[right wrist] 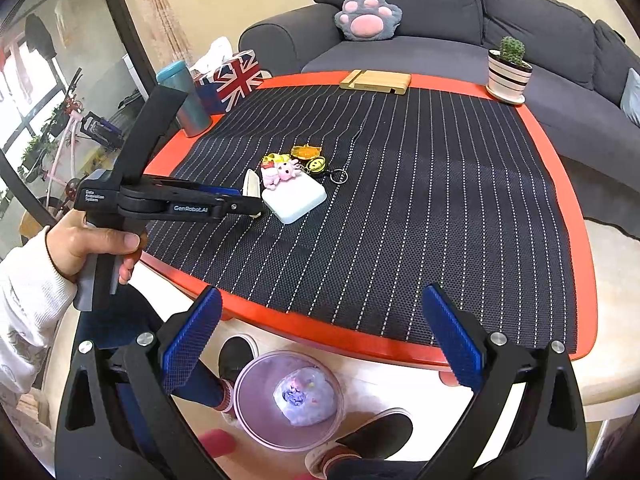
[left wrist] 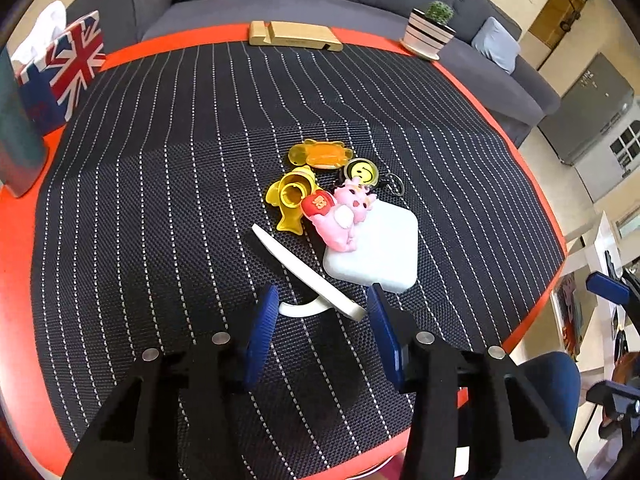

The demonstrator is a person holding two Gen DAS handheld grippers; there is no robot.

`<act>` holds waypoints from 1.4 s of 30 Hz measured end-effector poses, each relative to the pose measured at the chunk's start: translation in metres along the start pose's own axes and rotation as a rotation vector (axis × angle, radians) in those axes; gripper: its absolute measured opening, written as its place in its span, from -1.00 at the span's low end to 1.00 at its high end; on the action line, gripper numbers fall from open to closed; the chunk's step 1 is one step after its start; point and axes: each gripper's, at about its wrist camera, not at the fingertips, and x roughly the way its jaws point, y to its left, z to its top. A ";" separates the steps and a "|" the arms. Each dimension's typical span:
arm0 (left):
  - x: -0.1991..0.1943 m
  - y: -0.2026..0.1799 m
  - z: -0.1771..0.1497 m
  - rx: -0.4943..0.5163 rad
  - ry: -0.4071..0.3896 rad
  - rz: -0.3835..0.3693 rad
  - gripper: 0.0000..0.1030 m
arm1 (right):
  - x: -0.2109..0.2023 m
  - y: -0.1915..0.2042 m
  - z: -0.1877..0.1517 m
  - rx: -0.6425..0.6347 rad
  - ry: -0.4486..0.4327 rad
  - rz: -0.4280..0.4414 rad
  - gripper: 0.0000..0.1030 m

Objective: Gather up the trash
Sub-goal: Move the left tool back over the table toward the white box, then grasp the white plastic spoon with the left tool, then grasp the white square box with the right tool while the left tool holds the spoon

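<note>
GenRobot.AI lettering on left gripper [right wrist: 256,206] (side panel), jaws apart, straddling white plastic piece [left wrist: 308,276]

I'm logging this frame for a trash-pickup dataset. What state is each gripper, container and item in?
Left gripper: open, straddling the white strip.
Right gripper: open, empty, above the bin.
White strip: flat on the mat, ungripped.
Bin: on the floor, wrapper inside.
Pink toy: leaning on the white box.
Tissue box: tissue sticking out.
</note>
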 end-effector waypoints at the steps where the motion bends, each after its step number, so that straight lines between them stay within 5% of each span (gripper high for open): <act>1: -0.002 0.000 -0.002 0.006 -0.004 -0.003 -0.12 | 0.001 0.000 0.000 0.000 0.000 0.002 0.90; 8: -0.012 0.003 -0.002 0.040 -0.031 0.015 -0.77 | 0.010 0.006 0.004 -0.015 0.006 0.005 0.90; 26: -0.043 0.015 -0.011 0.049 -0.089 0.021 -0.86 | 0.035 0.021 0.034 -0.073 0.026 0.004 0.90; 42: -0.064 0.027 -0.013 0.027 -0.127 0.024 -0.87 | 0.102 0.035 0.076 -0.143 0.131 -0.011 0.90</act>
